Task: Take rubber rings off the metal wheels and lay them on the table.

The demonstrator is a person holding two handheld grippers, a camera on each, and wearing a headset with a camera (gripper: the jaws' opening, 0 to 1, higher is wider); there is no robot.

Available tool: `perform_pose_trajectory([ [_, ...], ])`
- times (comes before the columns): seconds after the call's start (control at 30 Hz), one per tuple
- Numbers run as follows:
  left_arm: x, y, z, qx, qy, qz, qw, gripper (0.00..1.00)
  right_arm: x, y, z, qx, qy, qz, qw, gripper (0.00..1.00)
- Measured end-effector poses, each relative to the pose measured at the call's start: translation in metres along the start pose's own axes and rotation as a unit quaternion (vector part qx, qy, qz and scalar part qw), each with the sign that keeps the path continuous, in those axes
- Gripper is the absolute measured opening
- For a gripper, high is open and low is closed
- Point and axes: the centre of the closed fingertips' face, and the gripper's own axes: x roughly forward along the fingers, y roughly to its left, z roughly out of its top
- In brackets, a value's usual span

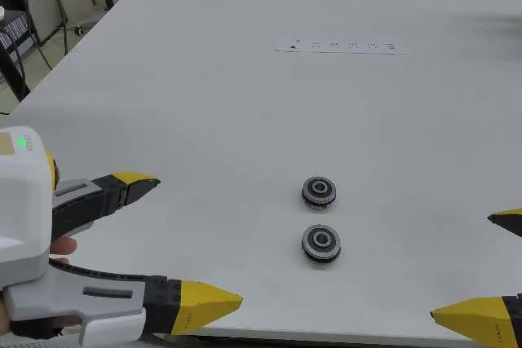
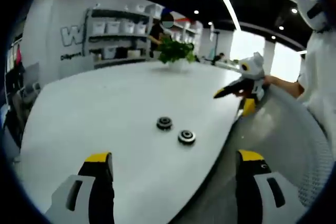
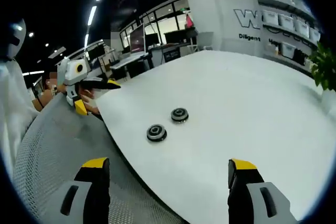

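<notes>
The near wheel (image 1: 320, 244) and far wheel (image 1: 319, 191) lie close together on the table (image 1: 245, 103) between the left gripper (image 1: 196, 242) and right gripper (image 1: 463, 265), both spread wide and empty; their rings (image 1: 321, 259) are probably soft and stretchy, best pinched at the outer edge.

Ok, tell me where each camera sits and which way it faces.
Head view: on the headset, looking forward and down at two wheels on the table; left gripper, right gripper and a hand show.
Left gripper view: on the left gripper, facing along its open jaws to the wheels; a white sleeve shows at right.
Right gripper view: on the right gripper, facing the wheels from the opposite side; white clothing at left.
Both gripper views share the wheels and the opposite gripper.
</notes>
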Motion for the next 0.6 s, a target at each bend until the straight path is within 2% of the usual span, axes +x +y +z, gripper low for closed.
perform_pose_trajectory([
  [0.6, -0.0024, 0.0053, -0.0004, -0.01, -0.003, 0.014, 0.9999, 0.89, 0.0002, -0.0014, -0.0004, 0.006, -0.004, -0.004, 1.0, 0.87],
])
